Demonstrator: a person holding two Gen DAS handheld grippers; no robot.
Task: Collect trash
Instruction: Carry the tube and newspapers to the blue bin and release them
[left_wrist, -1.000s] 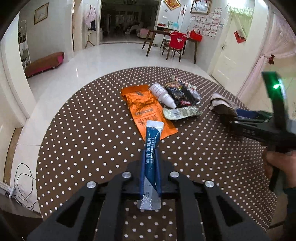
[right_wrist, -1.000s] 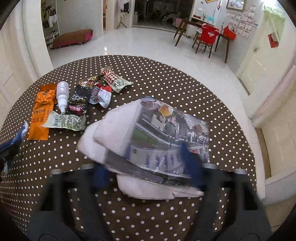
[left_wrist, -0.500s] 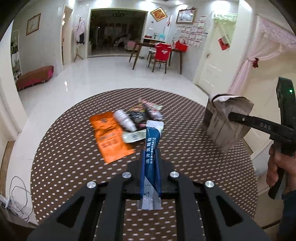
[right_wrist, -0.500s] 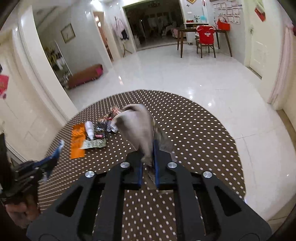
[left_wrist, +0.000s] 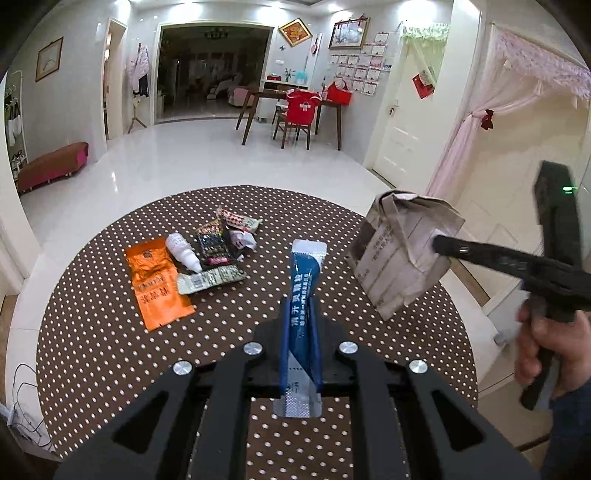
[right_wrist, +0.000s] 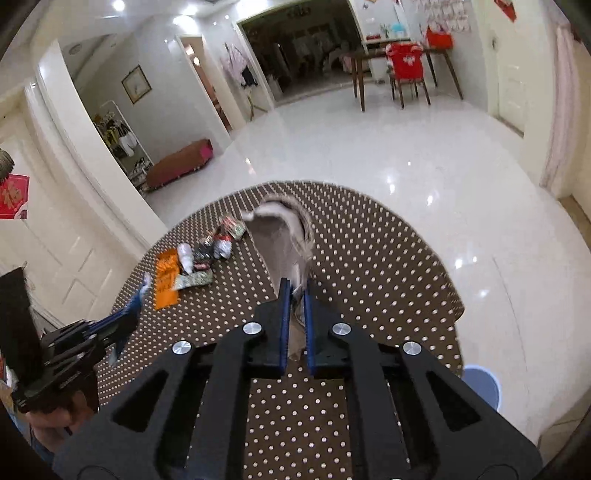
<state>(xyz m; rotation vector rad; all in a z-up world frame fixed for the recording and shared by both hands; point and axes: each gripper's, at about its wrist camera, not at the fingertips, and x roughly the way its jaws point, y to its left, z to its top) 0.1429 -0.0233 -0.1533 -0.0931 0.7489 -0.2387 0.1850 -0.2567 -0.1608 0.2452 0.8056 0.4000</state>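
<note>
Left gripper (left_wrist: 300, 321) pinches a blue sachet (left_wrist: 303, 295) above the table (left_wrist: 92, 350); right gripper (right_wrist: 294, 295) is clamped on a paper bag (left_wrist: 400, 254), lifted beside the trash pile (left_wrist: 207, 258).

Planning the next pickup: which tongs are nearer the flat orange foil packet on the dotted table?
Left. The left tongs, gripping a blue tube, hang just right of the flat orange foil packet; the right tongs, holding folded newspaper, are farther right.
</note>
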